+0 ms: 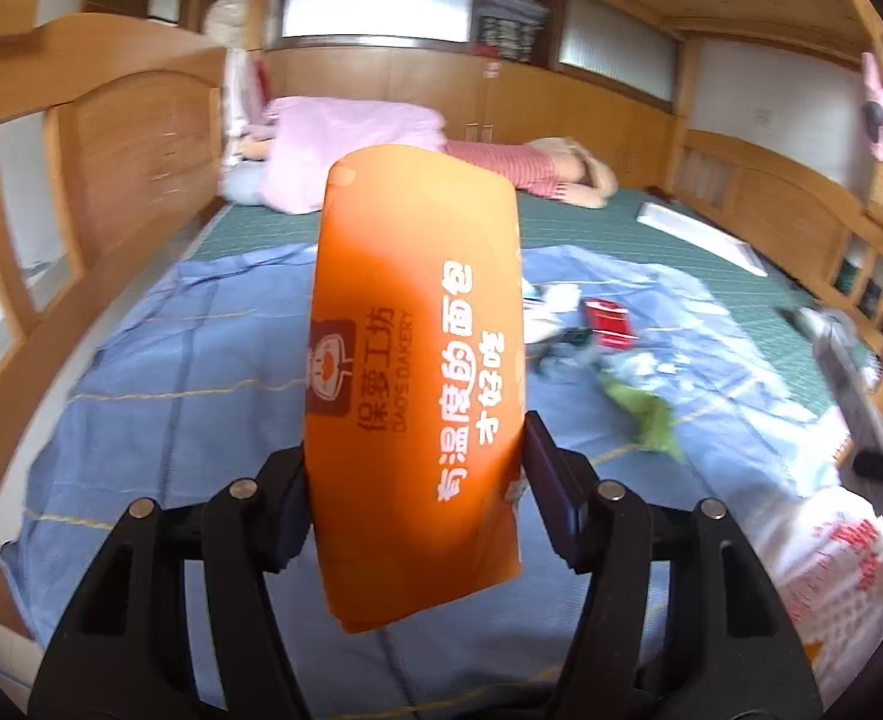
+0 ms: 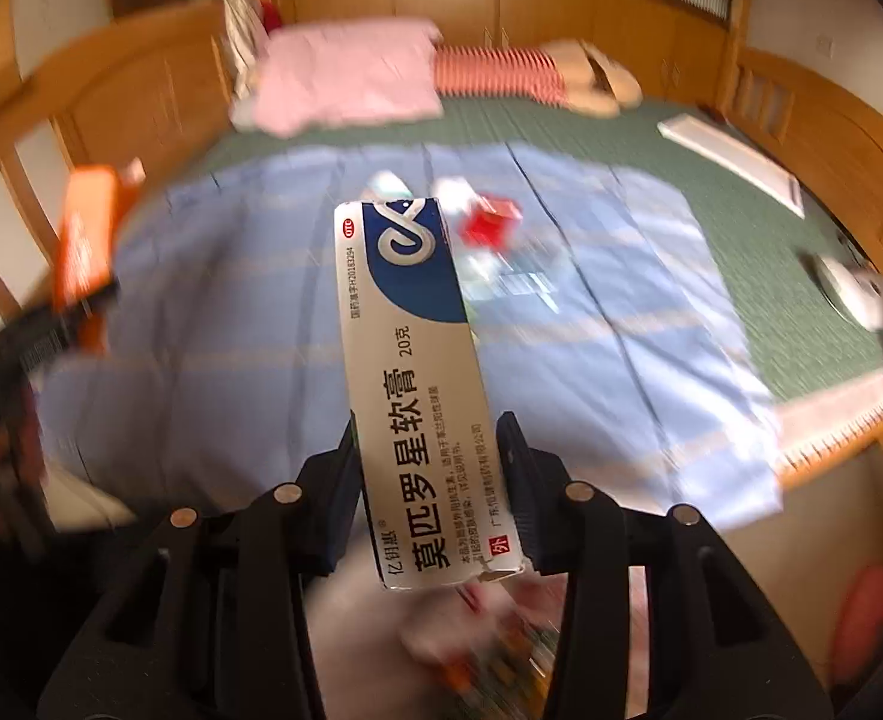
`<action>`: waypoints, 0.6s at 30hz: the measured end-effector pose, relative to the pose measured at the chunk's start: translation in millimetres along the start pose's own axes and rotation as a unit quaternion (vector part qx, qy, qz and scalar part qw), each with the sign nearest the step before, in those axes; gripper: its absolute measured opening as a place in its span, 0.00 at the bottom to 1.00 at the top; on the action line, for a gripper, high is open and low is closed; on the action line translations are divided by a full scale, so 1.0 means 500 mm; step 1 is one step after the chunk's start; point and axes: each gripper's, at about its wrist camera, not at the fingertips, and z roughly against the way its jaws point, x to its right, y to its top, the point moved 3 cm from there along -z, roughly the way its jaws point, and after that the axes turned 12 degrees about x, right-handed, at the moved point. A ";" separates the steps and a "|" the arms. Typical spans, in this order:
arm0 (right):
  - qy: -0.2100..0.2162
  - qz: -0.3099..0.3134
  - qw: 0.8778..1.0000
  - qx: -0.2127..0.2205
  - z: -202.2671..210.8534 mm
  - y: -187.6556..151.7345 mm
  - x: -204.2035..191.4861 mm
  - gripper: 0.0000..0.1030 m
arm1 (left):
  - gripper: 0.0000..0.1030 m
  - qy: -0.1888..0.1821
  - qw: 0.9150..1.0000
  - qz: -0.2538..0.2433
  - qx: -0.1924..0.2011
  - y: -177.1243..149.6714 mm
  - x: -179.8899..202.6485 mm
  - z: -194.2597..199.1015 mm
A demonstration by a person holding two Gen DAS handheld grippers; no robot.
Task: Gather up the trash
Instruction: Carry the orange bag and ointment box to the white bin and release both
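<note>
My right fingers point(image 2: 429, 468) are clamped on the ointment box point(image 2: 411, 372), its long axis running straight out from them. My left fingers point(image 1: 414, 474) grip the orange bakery bag point(image 1: 417, 360) the same way. More trash point(image 1: 609, 336) lies ahead at mid-bed point(image 1: 141, 360), nearer my right side, with open sheet all around it.
</note>
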 end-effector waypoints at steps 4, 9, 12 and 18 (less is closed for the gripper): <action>-0.025 -0.007 0.997 -0.070 0.016 -0.099 0.065 0.42 | 0.61 -0.093 0.995 0.032 -0.026 -0.014 0.043 -0.007; -0.028 -0.082 0.985 -0.152 -0.012 -0.215 0.124 0.65 | 0.61 -0.227 0.969 0.060 -0.074 -0.039 0.116 -0.017; -0.039 -0.150 0.982 -0.111 0.011 -0.203 0.174 0.73 | 0.61 -0.333 0.935 0.073 -0.103 -0.059 0.184 -0.007; -0.100 -0.244 0.964 -0.027 0.083 -0.166 0.291 0.74 | 0.65 -0.475 0.866 0.017 -0.154 -0.104 0.342 0.057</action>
